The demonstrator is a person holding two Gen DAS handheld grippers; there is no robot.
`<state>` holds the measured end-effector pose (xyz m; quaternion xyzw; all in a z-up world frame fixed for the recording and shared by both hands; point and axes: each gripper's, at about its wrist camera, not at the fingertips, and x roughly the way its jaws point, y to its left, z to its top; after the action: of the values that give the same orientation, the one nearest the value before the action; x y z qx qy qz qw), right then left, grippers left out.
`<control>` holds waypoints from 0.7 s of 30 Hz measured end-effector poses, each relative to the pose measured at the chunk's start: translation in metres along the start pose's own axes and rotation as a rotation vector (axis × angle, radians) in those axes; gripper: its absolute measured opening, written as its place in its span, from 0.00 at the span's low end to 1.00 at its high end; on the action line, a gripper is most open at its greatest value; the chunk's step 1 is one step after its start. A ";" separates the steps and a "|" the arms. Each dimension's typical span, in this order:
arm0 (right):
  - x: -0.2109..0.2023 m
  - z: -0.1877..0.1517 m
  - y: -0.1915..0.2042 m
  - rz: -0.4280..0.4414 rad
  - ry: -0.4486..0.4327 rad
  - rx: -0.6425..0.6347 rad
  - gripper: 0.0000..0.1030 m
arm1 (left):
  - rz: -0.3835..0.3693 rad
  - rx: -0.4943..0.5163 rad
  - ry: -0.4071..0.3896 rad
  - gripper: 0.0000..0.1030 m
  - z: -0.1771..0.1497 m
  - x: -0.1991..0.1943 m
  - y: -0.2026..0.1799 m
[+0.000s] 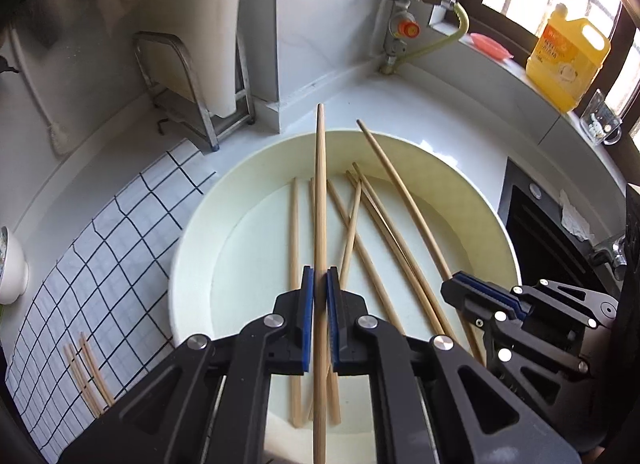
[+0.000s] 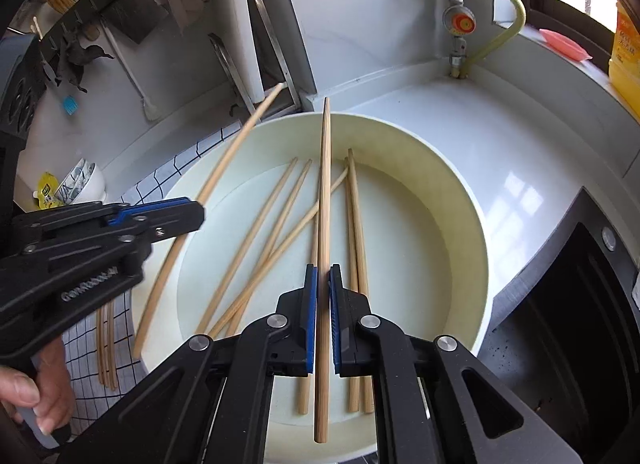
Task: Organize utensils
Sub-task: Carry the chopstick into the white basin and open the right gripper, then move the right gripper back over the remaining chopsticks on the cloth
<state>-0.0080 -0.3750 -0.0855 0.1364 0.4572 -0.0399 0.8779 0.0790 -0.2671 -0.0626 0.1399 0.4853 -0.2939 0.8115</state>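
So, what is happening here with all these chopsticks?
A person is sorting chopsticks out of a round cream basin. The left gripper and the right gripper are each shut on one chopstick above the basin. More loose chopsticks lie inside, and a few lie on the checked cloth.

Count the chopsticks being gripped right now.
2: one chopstick clamped in the left gripper, another in the right gripper, both over the basin. Others lie loose inside.

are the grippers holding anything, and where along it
Each holds one chopstick: the left gripper clamps its chopstick and the right gripper its own, both gripped around mid-length.
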 end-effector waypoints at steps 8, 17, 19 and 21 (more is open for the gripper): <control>0.032 -0.001 -0.008 0.015 0.082 0.004 0.06 | 0.025 -0.009 0.081 0.07 -0.003 0.033 0.000; 0.031 -0.003 -0.013 0.026 0.082 0.014 0.20 | 0.052 -0.036 0.097 0.16 -0.006 0.034 0.005; 0.024 -0.001 -0.013 0.020 0.054 0.015 0.23 | 0.061 -0.052 0.082 0.32 -0.004 0.028 0.009; 0.019 0.001 -0.012 0.020 0.038 0.016 0.23 | 0.073 -0.066 0.060 0.43 -0.004 0.019 0.012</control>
<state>0.0011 -0.3857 -0.1031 0.1488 0.4722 -0.0322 0.8683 0.0907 -0.2618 -0.0819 0.1397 0.5133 -0.2436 0.8109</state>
